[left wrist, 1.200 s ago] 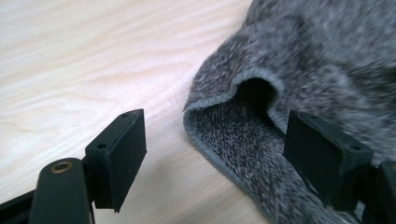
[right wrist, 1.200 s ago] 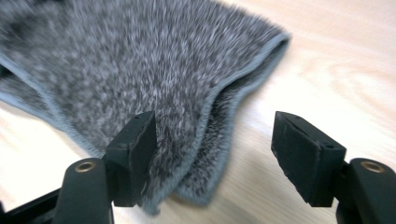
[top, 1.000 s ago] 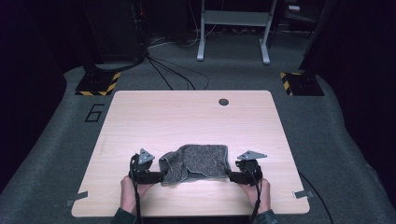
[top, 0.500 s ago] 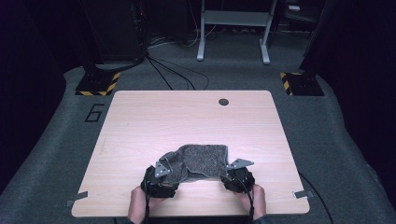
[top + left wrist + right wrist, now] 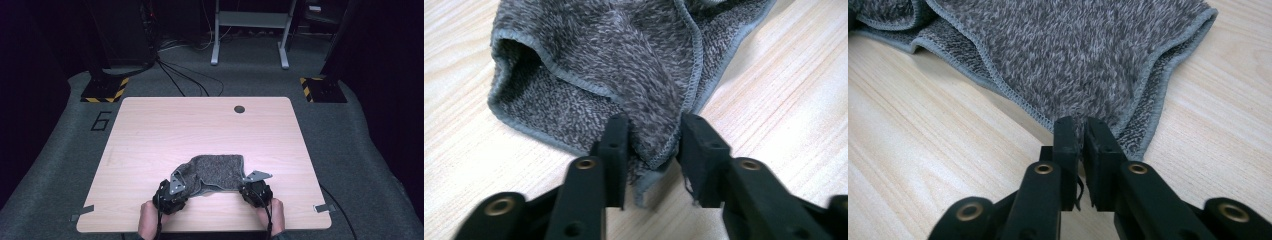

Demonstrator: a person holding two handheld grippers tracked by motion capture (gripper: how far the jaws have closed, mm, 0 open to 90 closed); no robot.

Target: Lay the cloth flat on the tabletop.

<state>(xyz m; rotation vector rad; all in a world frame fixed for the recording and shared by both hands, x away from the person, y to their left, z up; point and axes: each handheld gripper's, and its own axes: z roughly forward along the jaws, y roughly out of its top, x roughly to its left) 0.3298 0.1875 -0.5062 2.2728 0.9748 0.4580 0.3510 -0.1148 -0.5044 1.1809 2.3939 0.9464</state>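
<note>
both grippers slid nearer, jaws closing on towel (image 5: 216, 172) corners by the table (image 5: 150, 130) edge

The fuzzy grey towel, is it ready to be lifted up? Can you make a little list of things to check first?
1. Right gripper pinching the towel corner: ok, jaws nearly together on the cloth.
2. Left gripper squeezing its corner: cannot tell; its jaws have just been closing, with a fold bunched between them.
3. Towel lying flat: not ok, the left side is folded over.
4. Table beyond the towel bare: ok.
5. Both grippers at the towel's near edge: ok.
</note>
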